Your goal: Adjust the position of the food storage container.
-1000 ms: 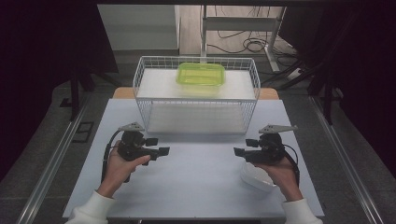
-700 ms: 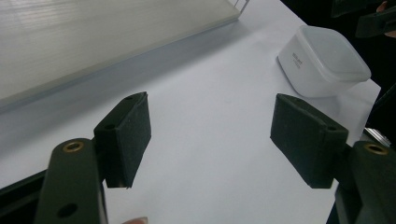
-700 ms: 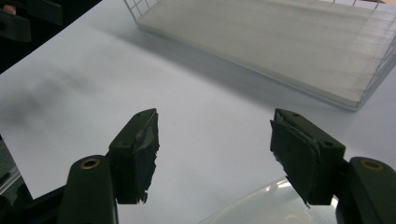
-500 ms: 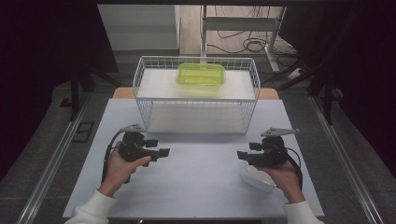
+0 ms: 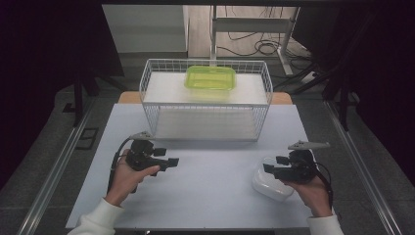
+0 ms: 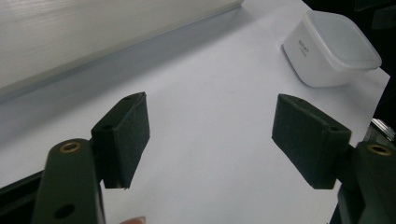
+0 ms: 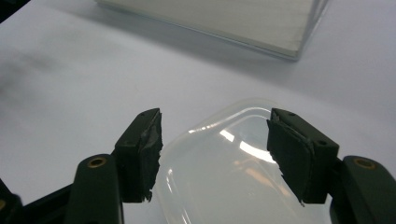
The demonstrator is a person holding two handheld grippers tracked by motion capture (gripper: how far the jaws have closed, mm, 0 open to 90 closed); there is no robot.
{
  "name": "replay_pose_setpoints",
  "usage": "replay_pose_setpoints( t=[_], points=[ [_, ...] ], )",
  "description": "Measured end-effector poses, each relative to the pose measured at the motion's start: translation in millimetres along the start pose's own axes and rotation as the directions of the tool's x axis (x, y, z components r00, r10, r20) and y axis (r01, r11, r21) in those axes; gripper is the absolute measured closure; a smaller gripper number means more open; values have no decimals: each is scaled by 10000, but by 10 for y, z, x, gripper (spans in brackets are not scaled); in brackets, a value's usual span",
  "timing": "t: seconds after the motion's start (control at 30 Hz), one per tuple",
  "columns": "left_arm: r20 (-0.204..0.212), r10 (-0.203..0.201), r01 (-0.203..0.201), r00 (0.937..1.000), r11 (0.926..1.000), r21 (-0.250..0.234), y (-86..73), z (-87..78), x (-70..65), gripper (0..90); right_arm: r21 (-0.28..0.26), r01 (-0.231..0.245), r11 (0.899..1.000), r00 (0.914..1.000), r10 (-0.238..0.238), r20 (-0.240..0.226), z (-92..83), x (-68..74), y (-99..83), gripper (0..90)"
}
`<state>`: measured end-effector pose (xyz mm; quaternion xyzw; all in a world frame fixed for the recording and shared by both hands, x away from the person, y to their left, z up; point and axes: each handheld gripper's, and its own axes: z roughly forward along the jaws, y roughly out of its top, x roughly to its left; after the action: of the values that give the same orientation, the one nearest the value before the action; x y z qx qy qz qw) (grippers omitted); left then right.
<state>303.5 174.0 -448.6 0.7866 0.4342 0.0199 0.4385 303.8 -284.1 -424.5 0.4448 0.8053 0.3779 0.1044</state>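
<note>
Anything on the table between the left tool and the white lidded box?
Nothing: bare table runs from the left tool to the white box, seen in the left gripper view.

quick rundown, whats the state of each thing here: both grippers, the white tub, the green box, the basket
left gripper: jaws wide open, nothing between them, held above bare table.
right gripper: jaws have just been closing, pads not yet pressing, over the white tub.
white tub: lid on, upright on the table at the right.
green box: lidded, resting on the wire basket.
wire basket: upright at the table's far side.
</note>
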Motion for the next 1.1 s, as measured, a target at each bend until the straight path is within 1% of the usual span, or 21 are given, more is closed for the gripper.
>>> replay_pose_setpoints(
  t=[0.13, 0.23, 0.27, 0.3, 0.33, 0.37, 0.43, 0.47, 0.5, 0.53, 0.57, 0.6, 0.63, 0.67, 0.73, 0.8, 0.97, 1.0, 1.03, 1.07, 1.1],
  points=[
    [13, -3, 3, 10000, 10000, 67, -16, -5, 13, 264, 71, -184, 9998, 9996, 182, 230, -88, -59, -59, 406],
    [-32, -29, 29, 10000, 9999, 130, -24, -6, 15, 261, 113, -444, 9989, 9972, 436, 609, -179, -114, -111, 443],
    [-28, -37, 37, 10000, 9999, 148, -27, -7, 13, 260, 137, -563, 9983, 9953, 550, 802, -240, -155, -150, 474],
    [-21, -27, 27, 10000, 9999, 169, -29, -8, 12, 260, 137, -563, 9983, 9953, 550, 802, -240, -155, -150, 474],
    [-33, -19, 19, 10000, 9998, 191, -31, -9, 12, 259, 141, -643, 9978, 9935, 627, 946, -272, -180, -175, 495],
    [-36, -21, 22, 10000, 9998, 200, -32, -8, 13, 259, 196, -767, 9969, 9908, 740, 1135, -314, -213, -210, 522],
    [-29, -17, 17, 10000, 9997, 240, -36, -5, 16, 257, 267, -914, 9955, 9872, 870, 1338, -368, -272, -262, 575],
    [-42, -34, 35, 10000, 9996, 274, -38, 1, 15, 257, 398, -1215, 9918, 9819, 1142, 1513, -431, -328, -319, 664],
    [-42, -34, 35, 10000, 9996, 274, -38, 1, 15, 256, 398, -1215, 9918, 9819, 1142, 1513, -431, -328, -319, 664],
    [-42, -35, 36, 10000, 9995, 326, -39, 9, 14, 255, 528, -1403, 9887, 9750, 1287, 1812, -488, -385, -370, 740],
    [-43, -25, 27, 10000, 9994, 337, -40, 13, 14, 255, 528, -1403, 9887, 9750, 1287, 1812, -488, -385, -370, 740],
    [-37, -19, 20, 10000, 9994, 350, -40, 19, 14, 255, 622, -1443, 9876, 9735, 1305, 1877, -504, -404, -384, 765],
    [-24, -35, 36, 10000, 9993, 367, -39, 25, 12, 255, 810, -1571, 9843, 9682, 1373, 2091, -529, -446, -418, 819],
    [-15, -47, 47, 10000, 9992, 395, -38, 31, 10, 255, 914, -1629, 9824, 9654, 1395, 2204, -531, -466, -438, 846],
    [-17, -20, 21, 10000, 9990, 443, -39, 41, 9, 254, 1016, -1660, 9809, 9649, 1403, 2219, -531, -478, -448, 859],
    [-14, -5, 6, 10000, 9988, 497, -39, 48, 10, 254, 1251, -1725, 9770, 9613, 1393, 2378, -508, -497, -471, 883],
    [-3, -12, 12, 10000, 9988, 493, -41, 42, 13, 253, 1853, -1818, 9657, 9580, 1314, 2547, -403, -517, -506, 889],
    [0, -14, 14, 10000, 9988, 484, -42, 39, 15, 253, 2052, -1846, 9611, 9570, 1282, 2604, -354, -519, -516, 889],
    [4, -22, 22, 10000, 9988, 490, -43, 35, 18, 253, 2052, -1846, 9611, 9570, 1282, 2604, -354, -519, -516, 889],
    [-6, -26, 26, 10000, 9988, 491, -45, 31, 21, 253, 2233, -1862, 9568, 9571, 1253, 2612, -303, -516, -524, 889],
    [-3, -43, 43, 10000, 9988, 488, -45, 29, 23, 253, 2233, -1862, 9568, 9571, 1253, 2612, -303, -516, -524, 889]
  ],
)
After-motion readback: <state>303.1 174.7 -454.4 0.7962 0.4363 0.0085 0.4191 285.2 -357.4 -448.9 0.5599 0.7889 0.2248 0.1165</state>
